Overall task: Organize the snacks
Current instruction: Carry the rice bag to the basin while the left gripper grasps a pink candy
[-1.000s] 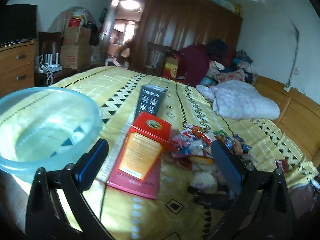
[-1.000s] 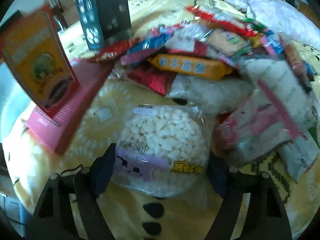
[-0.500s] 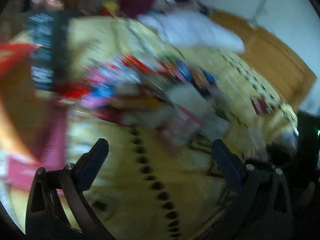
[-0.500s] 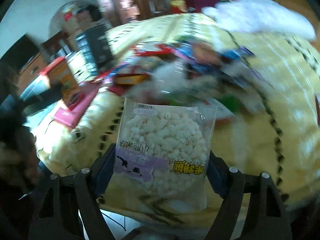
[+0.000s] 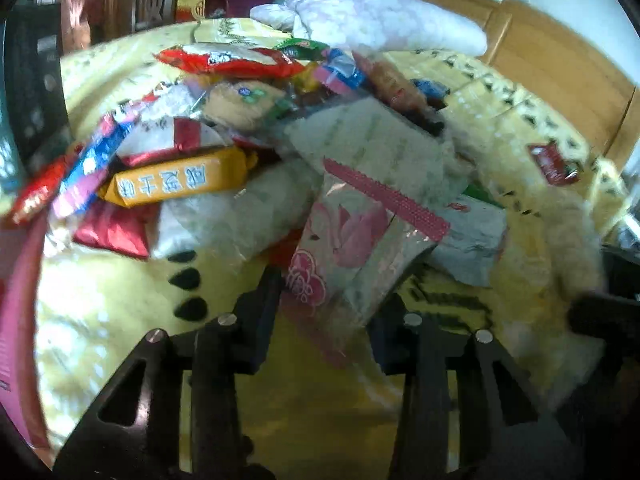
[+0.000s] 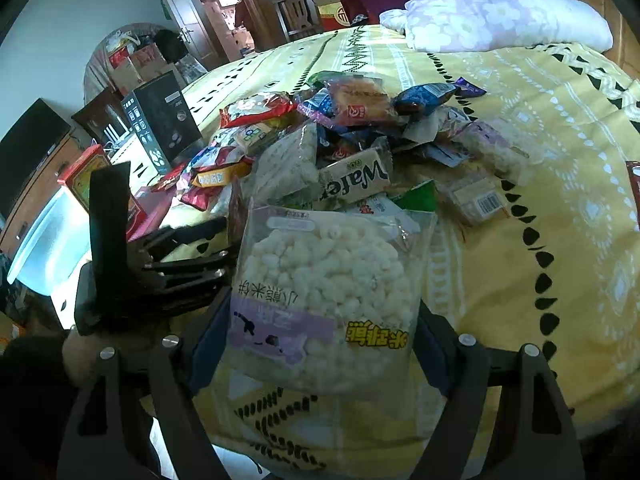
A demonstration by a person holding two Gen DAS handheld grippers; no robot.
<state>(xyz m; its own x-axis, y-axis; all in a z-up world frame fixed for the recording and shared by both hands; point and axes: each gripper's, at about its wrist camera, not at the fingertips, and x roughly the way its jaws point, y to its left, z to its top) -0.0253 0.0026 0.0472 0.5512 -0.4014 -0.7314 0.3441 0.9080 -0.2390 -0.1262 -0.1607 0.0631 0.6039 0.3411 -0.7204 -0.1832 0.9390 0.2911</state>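
left gripper (image 5: 326, 308): its jaws have just been closing, and the pink flower packet (image 5: 344, 256) now sits between them; the fingers press it from both sides at the near edge of the pile.
pink flower packet: it lies tilted, its far end resting on other packets.
right gripper (image 6: 320, 340): clenched on the rice cracker bag (image 6: 324, 300), which fills the whole gap between the two fingers (the jaws stand wide because the bag is wide).
rice cracker bag: held up in the air above the near edge of the bed, upright, its printed label upside down toward the camera.
snack pile (image 6: 348, 140): a heap of many packets in the middle of the yellow bedspread (image 6: 540, 152), with an orange bar (image 5: 176, 182) at the left and a wafer pack (image 6: 356, 180) near the middle.
black box (image 6: 162, 120): stands upright, far left of the pile.
red box (image 6: 86, 174): at the left, beside the clear tub (image 6: 48, 240).
pillow (image 6: 504, 16): at the far right of the bed.
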